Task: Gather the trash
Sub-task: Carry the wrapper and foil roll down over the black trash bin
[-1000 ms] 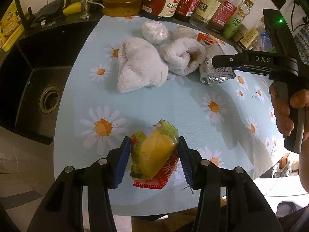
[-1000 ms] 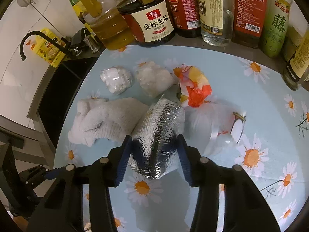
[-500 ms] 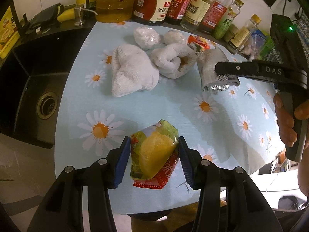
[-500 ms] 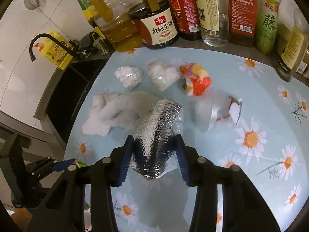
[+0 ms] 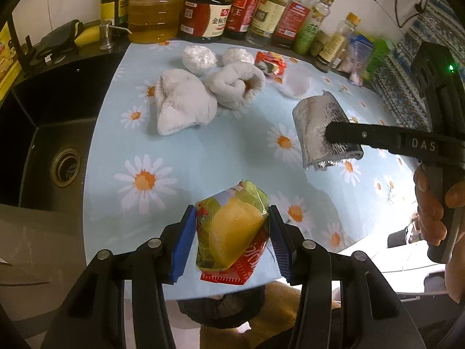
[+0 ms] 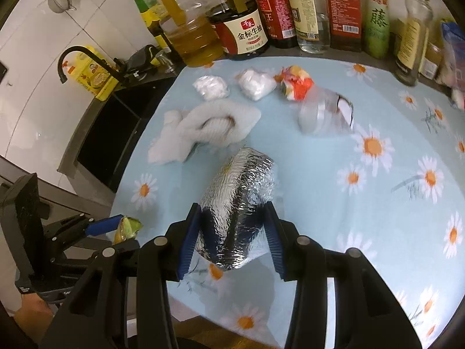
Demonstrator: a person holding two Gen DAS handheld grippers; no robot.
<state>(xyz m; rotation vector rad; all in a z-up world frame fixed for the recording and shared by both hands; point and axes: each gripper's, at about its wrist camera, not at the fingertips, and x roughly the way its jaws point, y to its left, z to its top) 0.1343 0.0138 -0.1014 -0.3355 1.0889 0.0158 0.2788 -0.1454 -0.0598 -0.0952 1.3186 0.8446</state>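
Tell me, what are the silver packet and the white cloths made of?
Silver packet: probably metallised foil, shiny and finely crinkled with bright glints. White cloths: seemingly soft terry cotton, matte, with a looped, fuzzy surface and limp folds.

Words you can read on the counter

The dark round soy sauce bottle point(image 6: 239, 30) has a cream label saying 金标生抽. The tall green bottle point(image 6: 377, 20) says 藤. The black gripper arm point(image 5: 407, 144) says DAS.

Crumpled foil wrapper point(image 6: 239, 203), yellow-green packet point(image 5: 229, 229)
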